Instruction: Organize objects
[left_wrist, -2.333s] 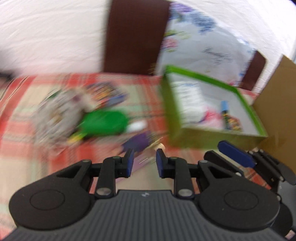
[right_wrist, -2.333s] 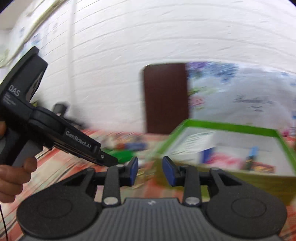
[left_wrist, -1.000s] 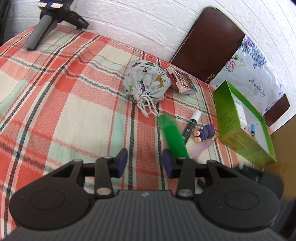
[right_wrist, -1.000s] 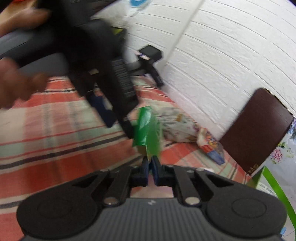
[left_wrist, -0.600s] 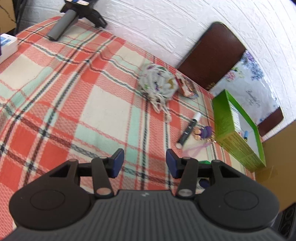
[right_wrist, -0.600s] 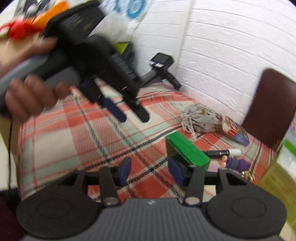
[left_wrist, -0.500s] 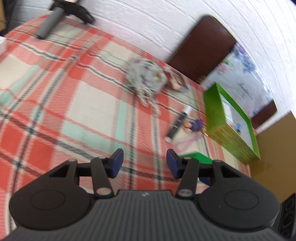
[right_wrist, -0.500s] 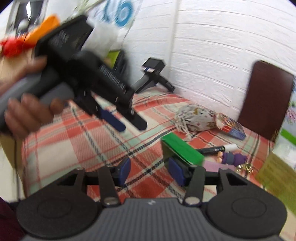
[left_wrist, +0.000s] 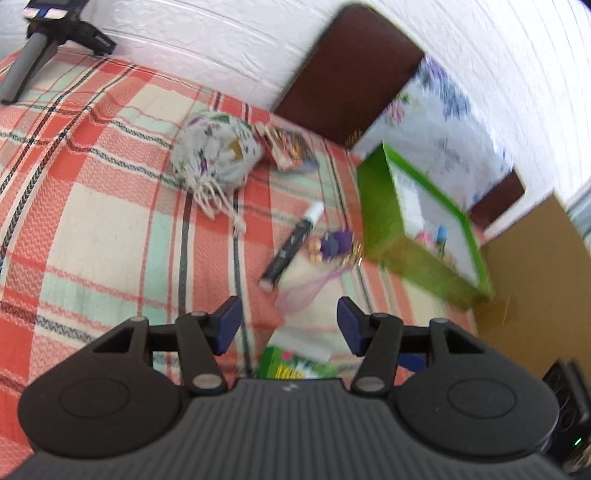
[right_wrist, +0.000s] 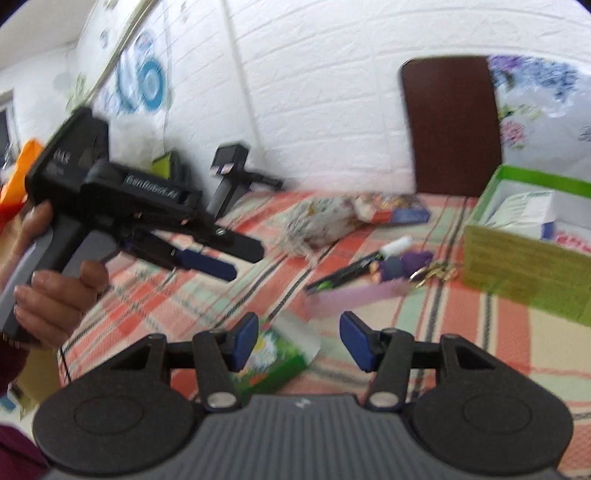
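Looking down both wrist cameras, I see the left gripper (left_wrist: 289, 325) and the right gripper (right_wrist: 299, 341) over the plaid table (left_wrist: 92, 221), each with fingers spreading wider and gripping nothing. The green packet (right_wrist: 273, 356) lies on the cloth under the right gripper, partly behind its left finger (right_wrist: 245, 341), not pinched. In the left view the same packet (left_wrist: 295, 365) peeks out low between the fingers, near the gripper body. Farther out lie a pen (left_wrist: 291, 245), a purple keychain (left_wrist: 334, 245) just beside it, a printed pouch (left_wrist: 216, 157) and a small card pack (left_wrist: 288, 146) touching the pouch. The green box (left_wrist: 380, 206) stands at the table's right end, open, with things inside. A hand (right_wrist: 55, 291) holds the left gripper in the right view. A black tripod (left_wrist: 33, 62) sits at the far corner.
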